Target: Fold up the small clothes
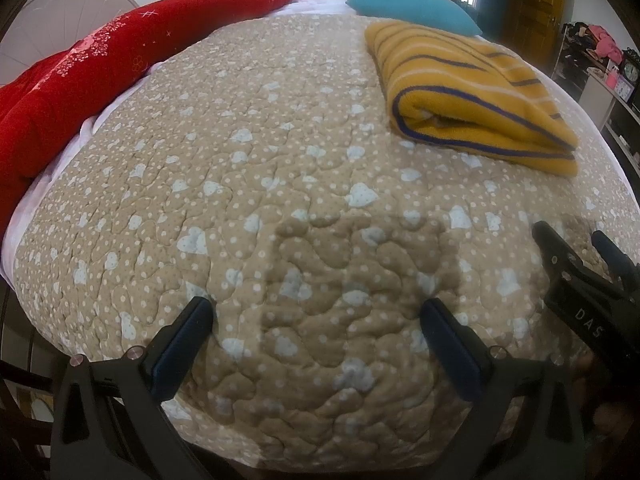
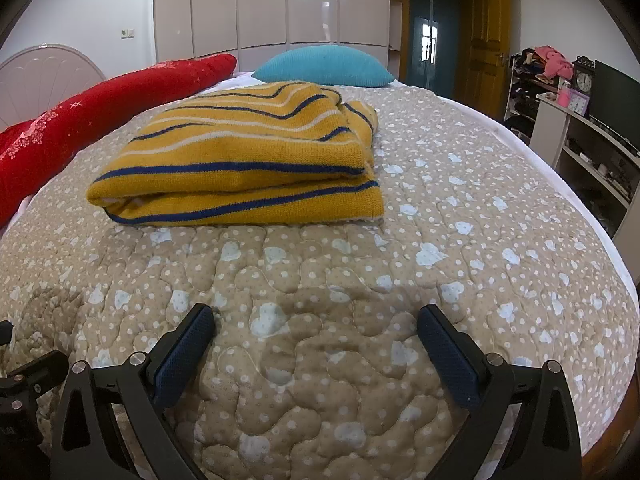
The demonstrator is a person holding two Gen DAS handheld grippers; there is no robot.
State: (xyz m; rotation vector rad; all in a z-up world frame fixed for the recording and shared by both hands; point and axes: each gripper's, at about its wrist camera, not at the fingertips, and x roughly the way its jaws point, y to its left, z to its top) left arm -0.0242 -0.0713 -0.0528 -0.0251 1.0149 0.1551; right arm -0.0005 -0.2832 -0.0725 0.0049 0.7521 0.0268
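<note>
Mustard-striped sweater (image 2: 240, 164) lay already folded on the bed (image 2: 480, 240), so little seemed left, while the left tool (image 1: 316, 316) and right tool (image 2: 316, 324) gaped empty nearby.

1. White letters "DAS" are printed on the black body of the right gripper (image 1: 584, 240), seen from the left wrist view to the right of the left gripper's own fingers; any further letters are cut off at the frame edge.
2. A clock (image 2: 583, 79) stands far ahead and to the right of the right gripper; its dial numerals are too small to read.
</note>
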